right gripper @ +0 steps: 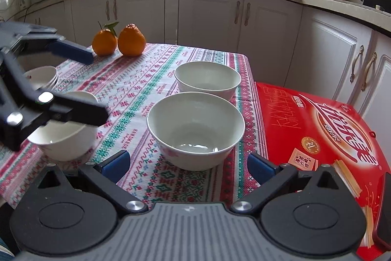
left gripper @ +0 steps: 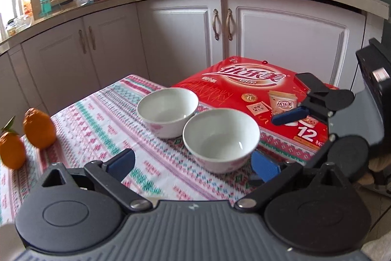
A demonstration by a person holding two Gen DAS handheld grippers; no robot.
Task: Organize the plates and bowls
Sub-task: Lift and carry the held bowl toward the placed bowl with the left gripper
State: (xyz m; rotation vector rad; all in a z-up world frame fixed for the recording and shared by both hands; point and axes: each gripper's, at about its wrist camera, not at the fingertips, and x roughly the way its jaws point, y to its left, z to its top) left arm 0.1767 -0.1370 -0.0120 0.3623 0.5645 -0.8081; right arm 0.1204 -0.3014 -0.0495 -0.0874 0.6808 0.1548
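Looking from left to right, I first see two oranges at the far left of the table. Near them is a small stack of bowls and one more bowl, partly hidden behind my left tool. That tool hangs over this bowl with its fingers wide apart, holding nothing.

In the middle sit two white bowls, side by side and almost touching. The near bowl is the one I care about. The far bowl sits just behind it.

My right tool is low and straight in front of the near bowl. Its two blue fingers are spread apart, one on each side of the bowl's foot, and they grip nothing. In the left view the right tool's fingers also show open, over the red box, which takes up the right end of the table.

I think the right tool is the closer one for this bowl. The bowl is round, so no side is better than another. I would push straight ahead and close on the rim, then lift it toward the stack on the left. The far bowl is close, so I could bump it.
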